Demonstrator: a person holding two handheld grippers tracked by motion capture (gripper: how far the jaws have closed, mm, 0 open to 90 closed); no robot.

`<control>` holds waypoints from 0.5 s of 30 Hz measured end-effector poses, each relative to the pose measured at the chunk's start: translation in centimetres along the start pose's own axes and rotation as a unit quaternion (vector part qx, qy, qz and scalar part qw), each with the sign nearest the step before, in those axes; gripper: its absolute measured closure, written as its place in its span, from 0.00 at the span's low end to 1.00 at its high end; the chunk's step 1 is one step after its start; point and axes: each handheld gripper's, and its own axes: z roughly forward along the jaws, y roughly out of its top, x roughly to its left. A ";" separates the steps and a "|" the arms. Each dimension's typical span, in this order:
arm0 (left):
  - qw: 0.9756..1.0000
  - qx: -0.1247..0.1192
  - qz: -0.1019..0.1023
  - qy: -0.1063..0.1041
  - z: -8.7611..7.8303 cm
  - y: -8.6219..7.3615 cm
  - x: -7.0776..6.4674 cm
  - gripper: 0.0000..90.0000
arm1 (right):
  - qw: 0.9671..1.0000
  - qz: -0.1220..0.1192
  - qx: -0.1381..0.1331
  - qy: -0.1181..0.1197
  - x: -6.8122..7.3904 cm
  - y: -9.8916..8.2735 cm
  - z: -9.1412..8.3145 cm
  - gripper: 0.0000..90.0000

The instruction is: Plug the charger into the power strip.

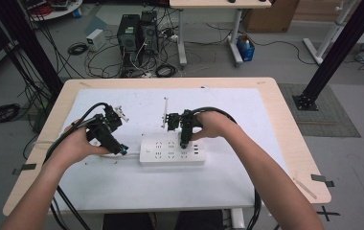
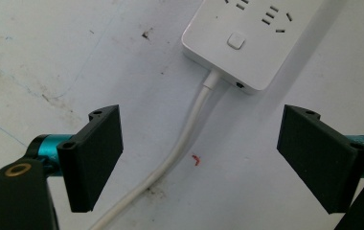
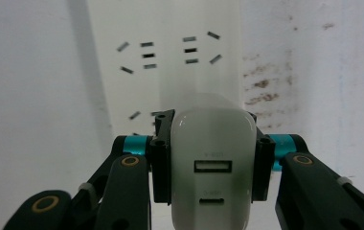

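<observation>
A white power strip lies flat on the white mat, its cable leaving the left end. My left gripper is low at that end. In the left gripper view it is open, its jaws either side of the cable without touching it, and the strip's switch end is just ahead. My right gripper points down over the strip's right half. In its own view it is shut on a white USB charger, which hangs above the strip's sockets.
The white mat covers most of a wooden table. A thin white strip stands just behind the power strip. A small red mark sits beside the cable. Computer towers and cables lie on the floor beyond the far edge.
</observation>
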 end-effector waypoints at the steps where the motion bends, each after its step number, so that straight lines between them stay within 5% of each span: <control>1: 1.000 -0.001 -0.001 -0.001 0.1 0.0 0.0 0.18 | 1.000 -0.001 -0.002 0.008 -0.1 0.0 0.0 0.69; 8: 1.000 0.001 -0.002 -0.006 0.5 0.0 -0.1 0.18 | 1.000 -0.010 -0.013 0.022 -0.3 0.1 0.1 0.69; 15: 1.000 0.004 -0.002 -0.010 0.9 -0.1 -0.3 0.18 | 0.997 -0.078 0.001 0.011 -0.1 0.5 1.2 0.70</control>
